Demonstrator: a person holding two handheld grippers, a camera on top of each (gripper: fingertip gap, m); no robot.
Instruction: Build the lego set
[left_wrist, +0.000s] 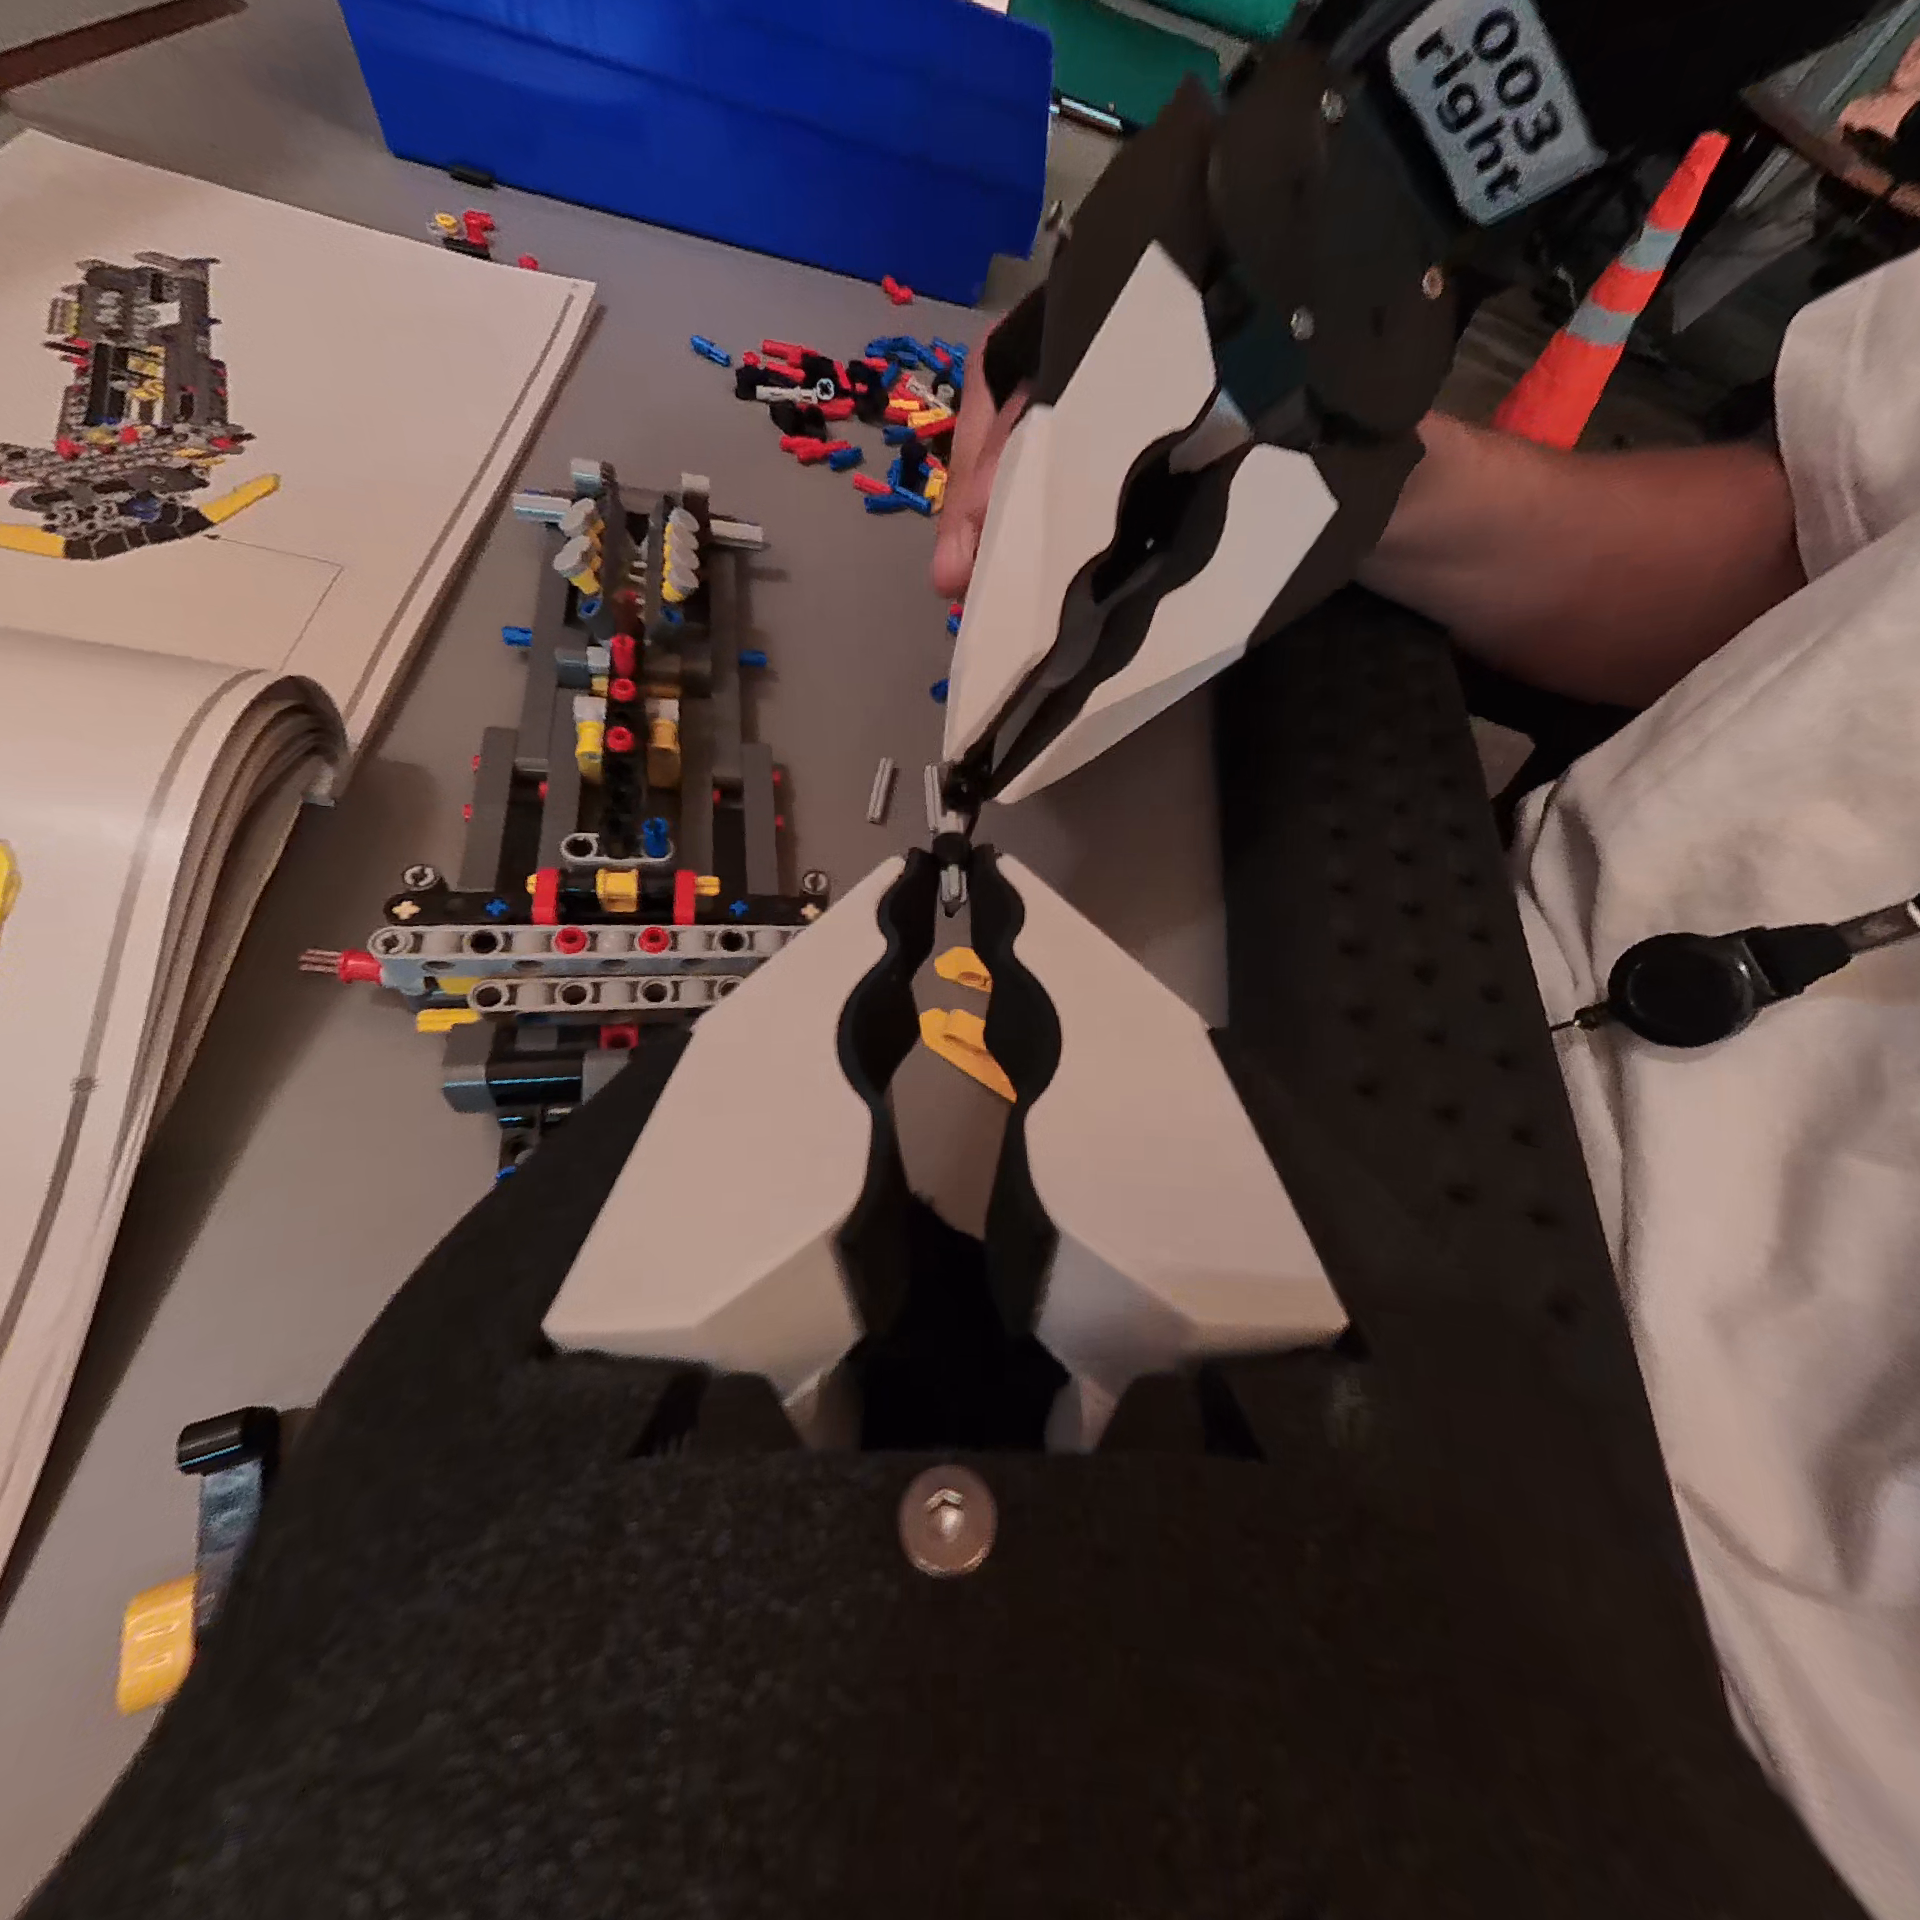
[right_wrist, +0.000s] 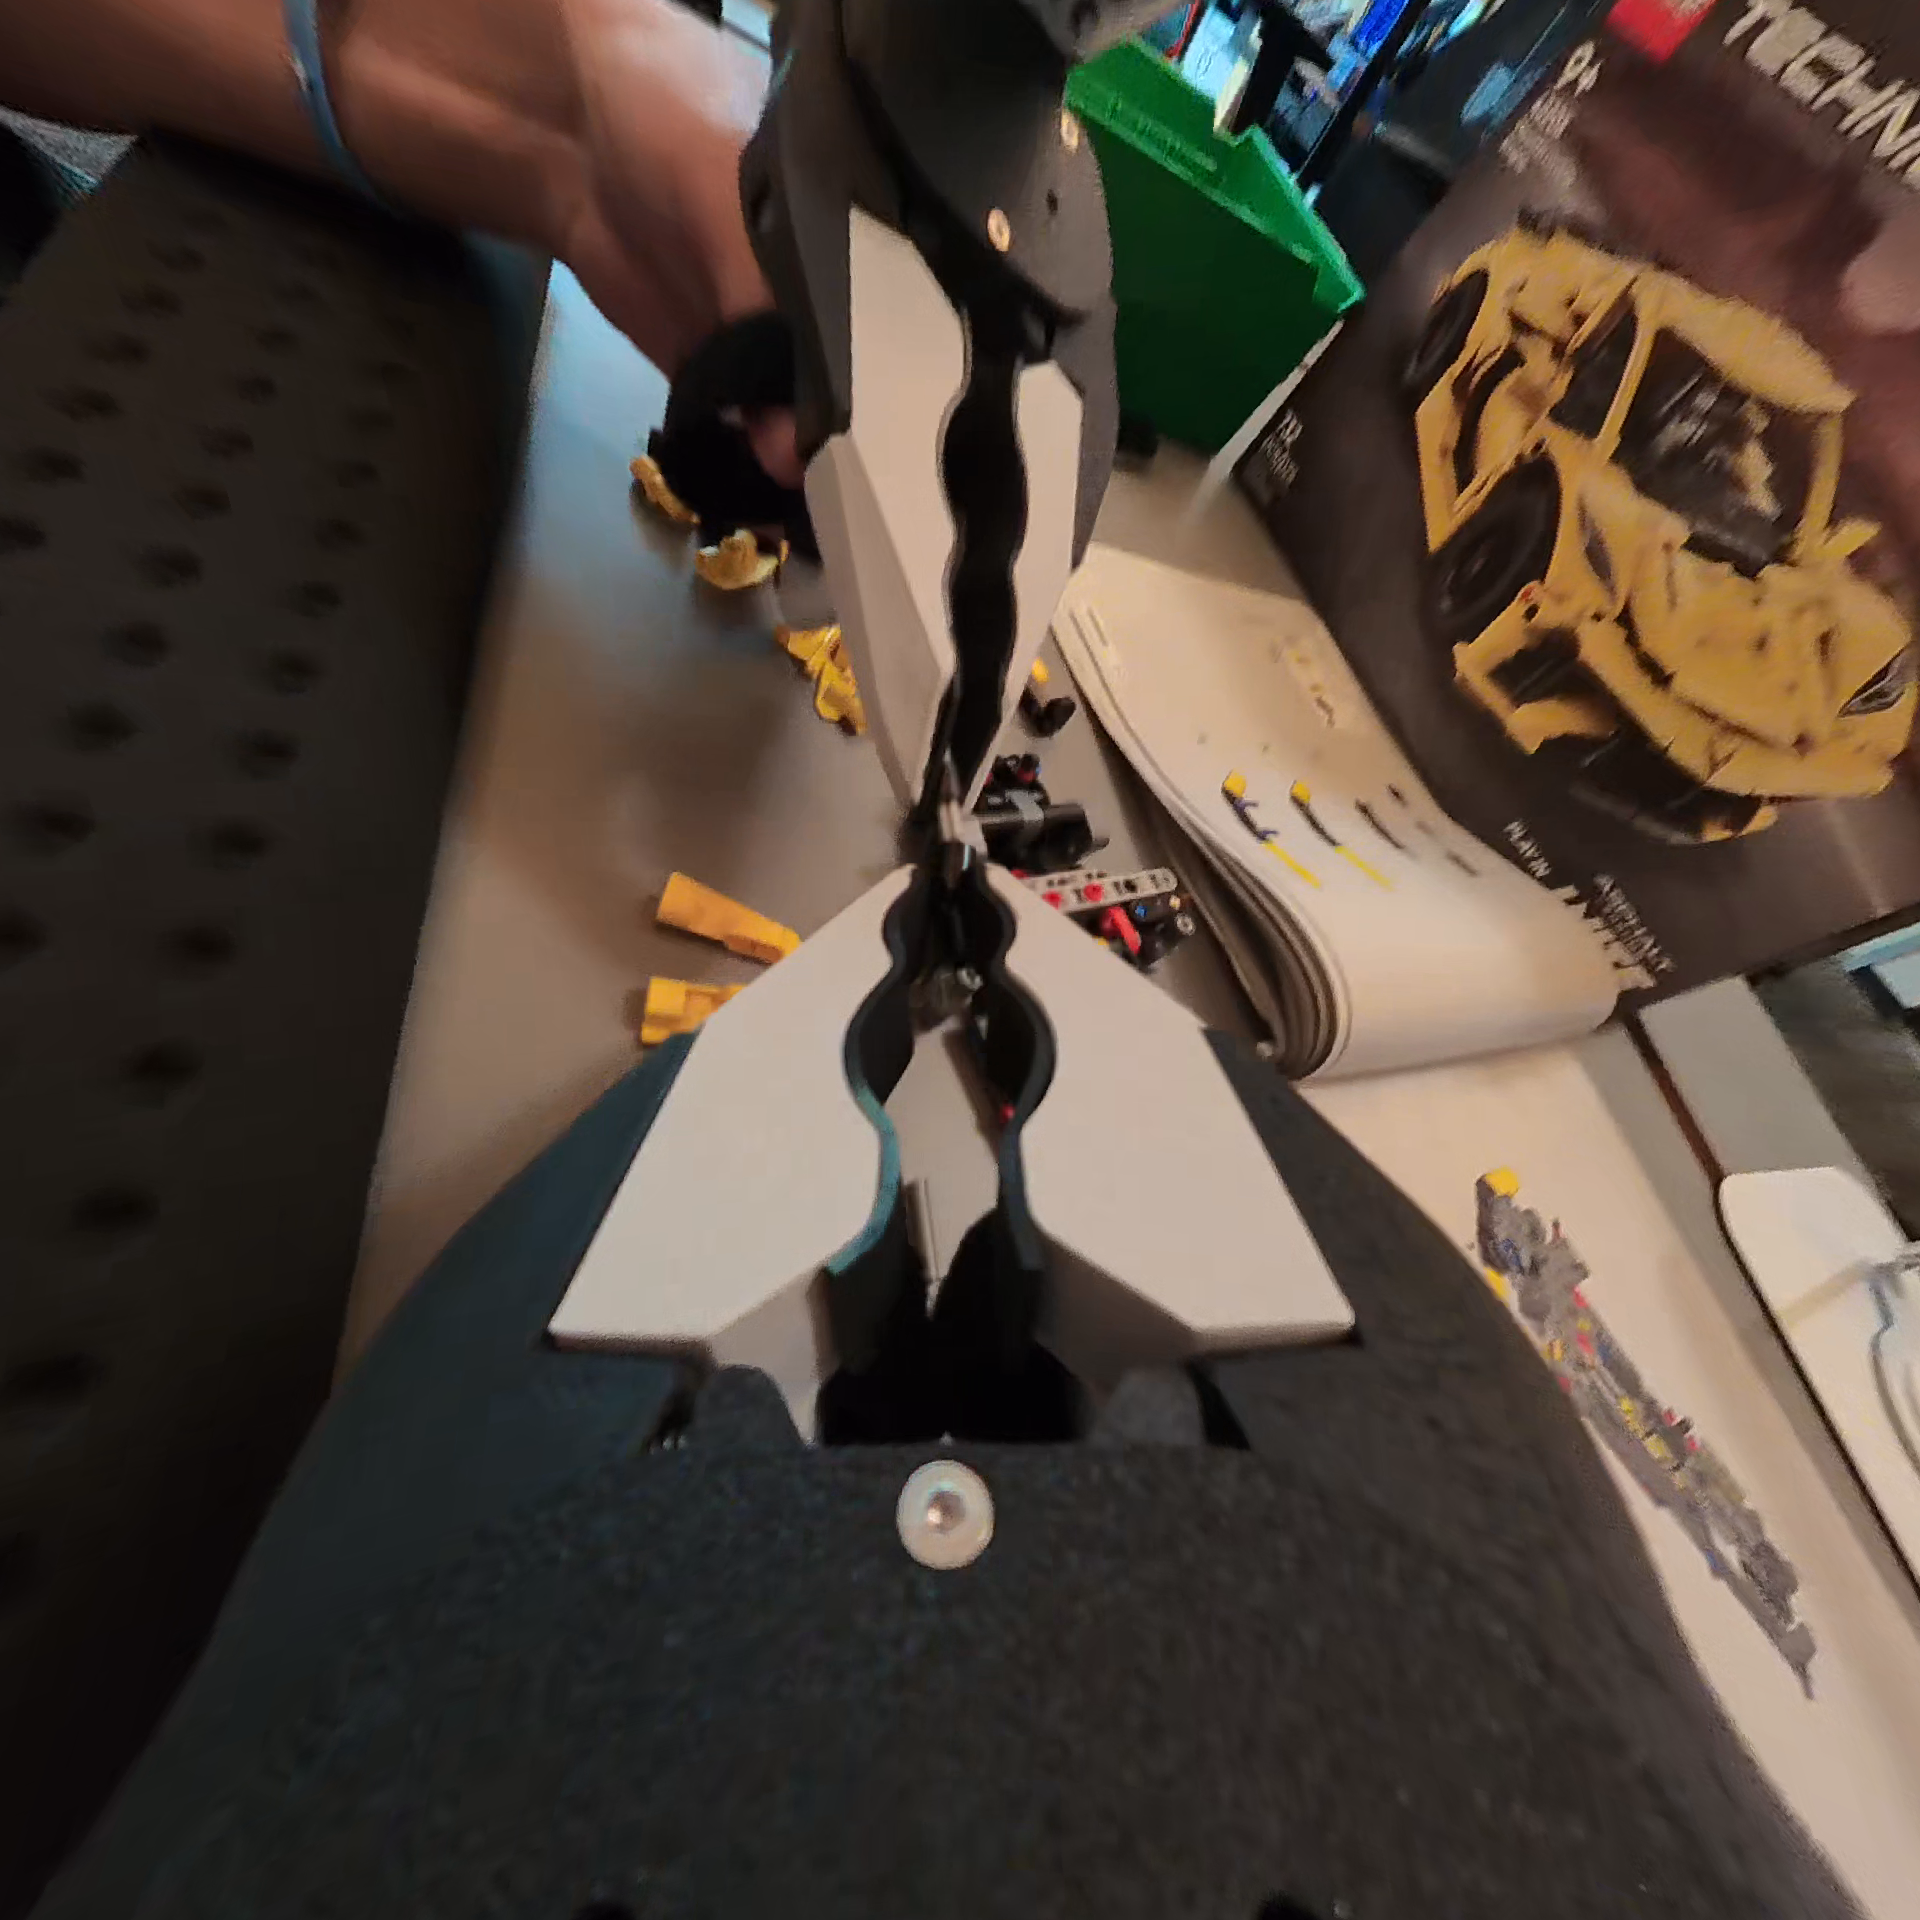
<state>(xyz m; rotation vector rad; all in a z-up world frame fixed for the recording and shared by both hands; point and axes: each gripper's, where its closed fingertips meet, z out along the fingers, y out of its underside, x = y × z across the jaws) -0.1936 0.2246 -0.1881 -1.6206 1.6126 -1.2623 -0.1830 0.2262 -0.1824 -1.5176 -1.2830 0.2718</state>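
Grippers are meeting tip to tip above the grey counter (left_wrist: 312, 1195). Nearest, the left hand-held gripper (left_wrist: 951, 868) is pinching a small grey and black pin (left_wrist: 950, 883), while the right hand-held gripper (left_wrist: 961, 784) is clamping a small dark piece (left_wrist: 956, 795) touching it. Left of them, the partly built lego chassis (left_wrist: 623, 779) is lying beside the open instruction book (left_wrist: 156, 623); loose pieces (left_wrist: 862, 405) are sitting farther off.

The left tongs (left_wrist: 951, 883) and right tongs (right_wrist: 948, 883) have smooth matt pale plastic fingers on rough, grainy black bodies with a shiny metal screw (left_wrist: 945, 1522). The counter (left_wrist: 312, 1195) looks matt grey. The instruction booklet (left_wrist: 156, 727) is matt paper; the chassis (left_wrist: 613, 790) is glossy plastic.
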